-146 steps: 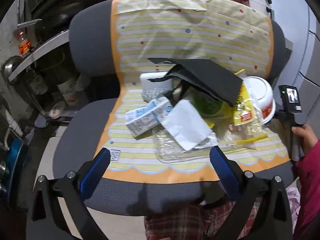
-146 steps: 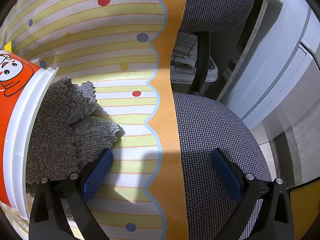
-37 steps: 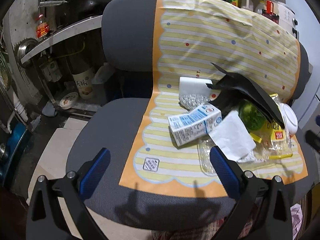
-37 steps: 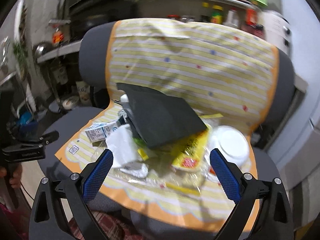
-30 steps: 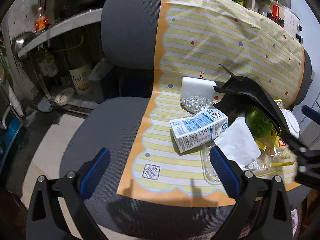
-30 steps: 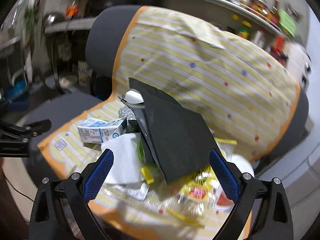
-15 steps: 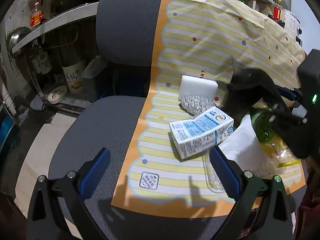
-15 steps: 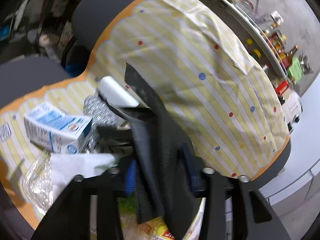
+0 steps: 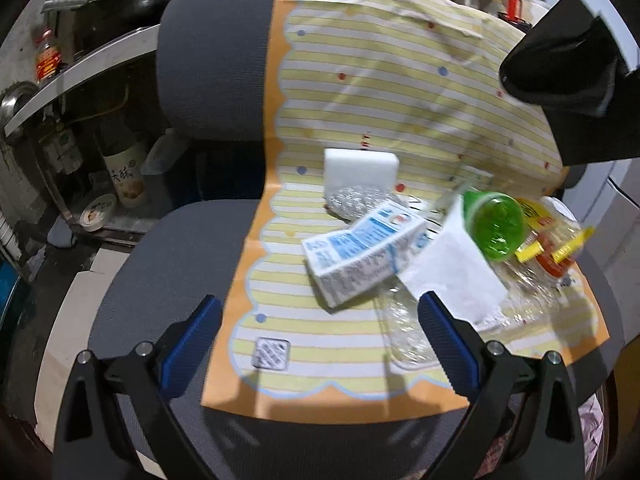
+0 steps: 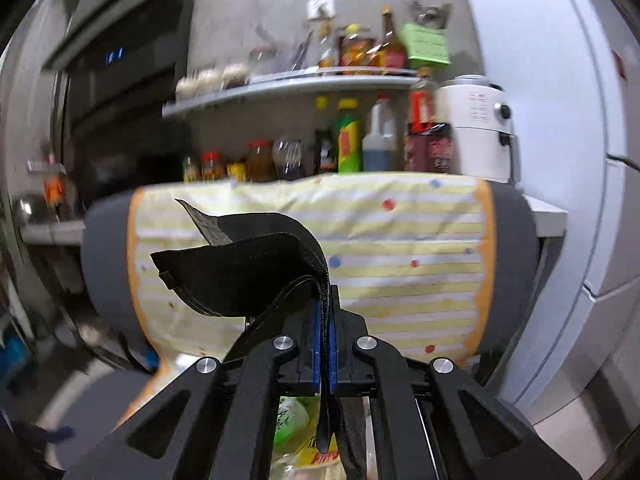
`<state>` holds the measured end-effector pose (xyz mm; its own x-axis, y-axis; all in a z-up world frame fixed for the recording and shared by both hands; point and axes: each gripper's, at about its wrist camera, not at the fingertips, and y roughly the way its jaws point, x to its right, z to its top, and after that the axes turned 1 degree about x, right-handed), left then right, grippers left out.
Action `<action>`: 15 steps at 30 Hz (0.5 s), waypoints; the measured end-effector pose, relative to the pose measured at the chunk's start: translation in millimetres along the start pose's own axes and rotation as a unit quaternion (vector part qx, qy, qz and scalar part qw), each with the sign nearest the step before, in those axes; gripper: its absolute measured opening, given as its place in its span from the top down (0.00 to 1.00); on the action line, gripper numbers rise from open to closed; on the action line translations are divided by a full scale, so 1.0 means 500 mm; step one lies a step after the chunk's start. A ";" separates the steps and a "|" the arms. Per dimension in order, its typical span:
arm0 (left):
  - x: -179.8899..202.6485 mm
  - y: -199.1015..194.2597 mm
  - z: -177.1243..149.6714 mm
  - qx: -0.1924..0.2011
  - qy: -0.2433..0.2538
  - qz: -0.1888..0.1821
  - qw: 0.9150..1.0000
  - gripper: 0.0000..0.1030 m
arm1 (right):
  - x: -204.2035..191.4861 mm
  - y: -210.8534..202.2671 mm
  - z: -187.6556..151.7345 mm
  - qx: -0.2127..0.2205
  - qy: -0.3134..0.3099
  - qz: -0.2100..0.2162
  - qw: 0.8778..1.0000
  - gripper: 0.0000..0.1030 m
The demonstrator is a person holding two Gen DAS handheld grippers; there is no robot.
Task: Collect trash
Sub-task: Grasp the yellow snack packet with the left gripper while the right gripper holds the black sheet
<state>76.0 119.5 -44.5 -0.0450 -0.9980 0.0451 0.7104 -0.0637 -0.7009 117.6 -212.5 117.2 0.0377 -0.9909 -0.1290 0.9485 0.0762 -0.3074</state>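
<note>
Trash lies on a striped yellow mat (image 9: 360, 112) draped over a grey office chair (image 9: 208, 80): a blue-and-white milk carton (image 9: 360, 252), a white napkin (image 9: 452, 276), a green-lidded cup (image 9: 496, 220), a white sponge block (image 9: 360, 168), clear plastic wrap (image 9: 404, 336) and yellow sachets (image 9: 536, 240). My left gripper (image 9: 320, 344) is open above the seat's front, near the carton. My right gripper (image 10: 325, 336) is shut on a black bag (image 10: 240, 272) and holds it up in front of the chair back; the bag also shows at the top right of the left wrist view (image 9: 568, 76).
Shelves with bottles and jars (image 10: 352, 144) stand behind the chair, with a white appliance (image 10: 480, 128) at the right. A low shelf with a bottle (image 9: 124, 168) and a dish (image 9: 98, 212) is left of the chair. A white cabinet (image 10: 560, 120) stands at the right.
My right gripper has closed on the black bag and lifted it off the trash pile. The green cup is now uncovered. My left gripper has moved closer to the carton.
</note>
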 end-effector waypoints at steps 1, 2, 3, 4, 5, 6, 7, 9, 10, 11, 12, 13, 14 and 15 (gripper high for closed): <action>0.010 -0.003 -0.002 0.000 0.003 -0.003 1.000 0.07 | 0.014 -0.023 0.000 -0.008 0.011 0.009 1.000 0.97; 0.018 -0.005 -0.004 -0.001 0.005 -0.006 1.000 0.07 | 0.029 -0.037 -0.003 -0.014 0.021 0.019 0.999 0.97; 0.028 -0.008 -0.006 -0.001 0.008 -0.010 1.000 0.07 | 0.044 -0.059 -0.013 -0.024 0.034 0.028 0.999 0.97; 0.038 -0.010 -0.009 -0.001 0.013 -0.014 1.000 0.07 | 0.051 -0.075 -0.020 -0.030 0.039 0.032 0.998 0.97; 0.048 -0.013 -0.010 0.000 0.016 -0.017 1.000 0.07 | 0.059 -0.094 -0.033 -0.036 0.045 0.035 0.998 0.97; 0.060 -0.015 -0.012 0.002 0.022 -0.021 1.000 0.07 | 0.066 -0.117 -0.045 -0.040 0.049 0.035 0.997 0.97; 0.073 -0.018 -0.013 0.003 0.029 -0.024 0.999 0.07 | 0.079 -0.143 -0.065 -0.045 0.053 0.028 0.997 0.97; 0.097 -0.023 -0.016 0.005 0.040 -0.031 0.999 0.09 | 0.098 -0.183 -0.095 -0.050 0.058 0.012 0.997 0.97; 0.111 -0.025 -0.017 0.006 0.046 -0.035 0.998 0.12 | 0.111 -0.202 -0.110 -0.051 0.059 -0.001 0.997 0.97; 0.124 -0.028 -0.018 0.007 0.051 -0.040 0.998 0.14 | 0.121 -0.219 -0.124 -0.053 0.061 -0.014 0.997 0.97; 0.134 -0.030 -0.018 0.009 0.054 -0.044 0.998 0.16 | 0.136 -0.235 -0.146 -0.060 0.065 -0.028 0.996 0.96; 0.148 -0.031 -0.019 0.010 0.060 -0.047 0.997 0.18 | 0.148 -0.242 -0.163 -0.069 0.072 -0.034 0.994 0.96; 0.161 -0.032 -0.022 0.010 0.066 -0.052 0.996 0.18 | 0.159 -0.249 -0.179 -0.075 0.077 -0.037 0.993 0.96; 0.171 -0.033 -0.024 0.011 0.070 -0.056 0.996 0.21 | 0.171 -0.257 -0.200 -0.085 0.086 -0.039 0.992 0.96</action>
<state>51.9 35.4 -37.9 -0.2208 -0.9751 0.0222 0.7100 -0.1763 -0.6818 -32.5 -296.1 51.4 -0.1027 -0.9619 -0.2535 0.8792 0.0315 -0.4755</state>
